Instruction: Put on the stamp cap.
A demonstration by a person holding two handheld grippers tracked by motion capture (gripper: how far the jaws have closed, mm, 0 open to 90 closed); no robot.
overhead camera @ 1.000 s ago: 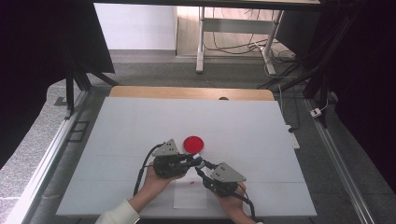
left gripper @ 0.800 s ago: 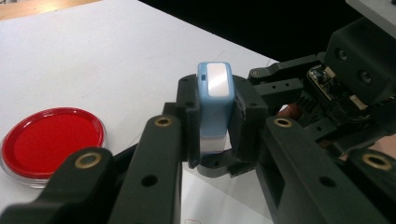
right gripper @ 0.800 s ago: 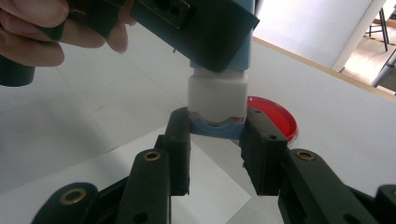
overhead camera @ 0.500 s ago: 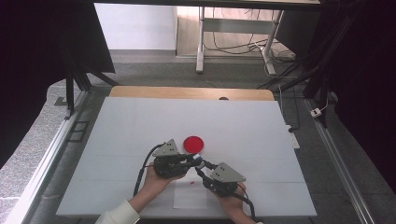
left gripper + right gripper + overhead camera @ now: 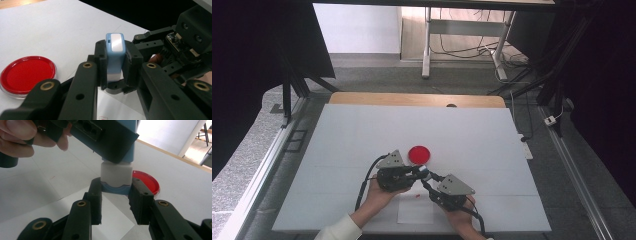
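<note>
We cannot read any text, brand, number or sign in these pictures. The small blue and white device between the jaws has a plain white panel on its end, without letters. The red dish has no label. On the white sheet of paper near the front edge of the table we see a small red mark, but it is too small to read.

A recording lab: white table framed by black curtains, floor cables.
</note>
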